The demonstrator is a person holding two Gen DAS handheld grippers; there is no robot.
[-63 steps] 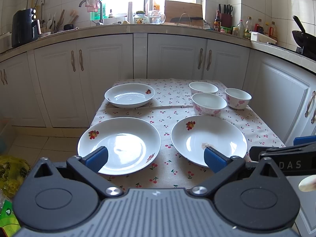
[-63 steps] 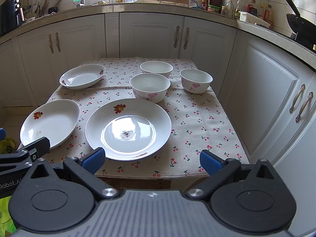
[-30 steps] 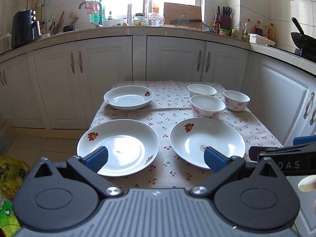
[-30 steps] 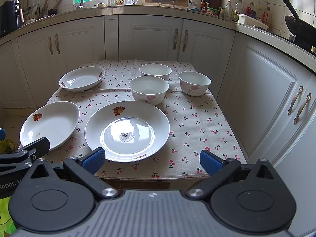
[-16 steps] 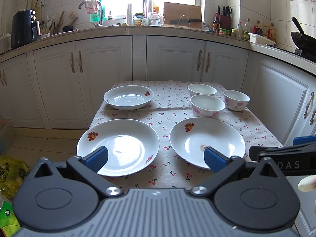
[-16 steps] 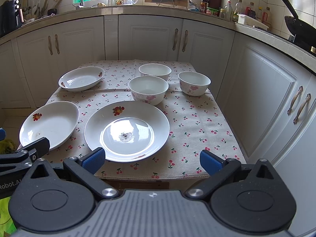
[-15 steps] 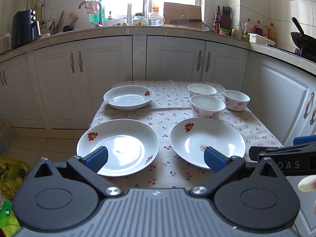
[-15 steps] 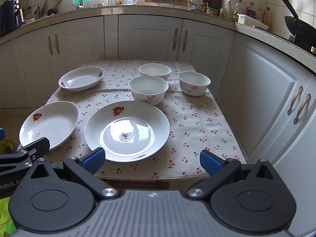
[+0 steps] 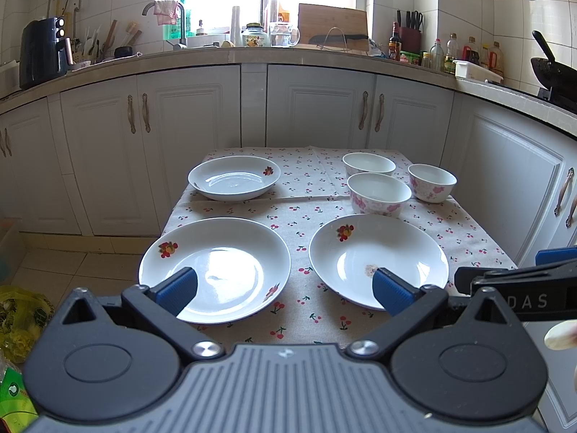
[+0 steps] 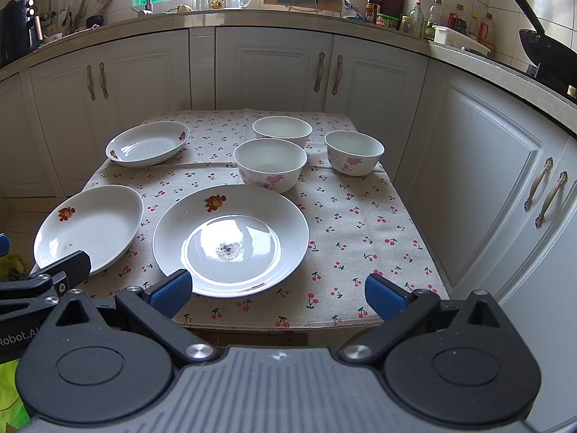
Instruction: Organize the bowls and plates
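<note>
Three white plates with fruit motifs and three white bowls with pink flowers sit apart on the cherry-print tablecloth; the near-right plate carries a dark smudge. The left gripper and right gripper hover wide open, empty, their bodies hiding the table's near edge.

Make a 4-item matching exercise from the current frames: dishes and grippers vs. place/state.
1. plate with dark residue
2. smaller plate
3. bowl with pink flowers
4. left gripper

A. far left of the tablecloth
B. open, holding nothing
C. near edge, in front of the right gripper
D. far right, near the cabinet

Pairs: 1-C, 2-A, 3-D, 4-B
</note>
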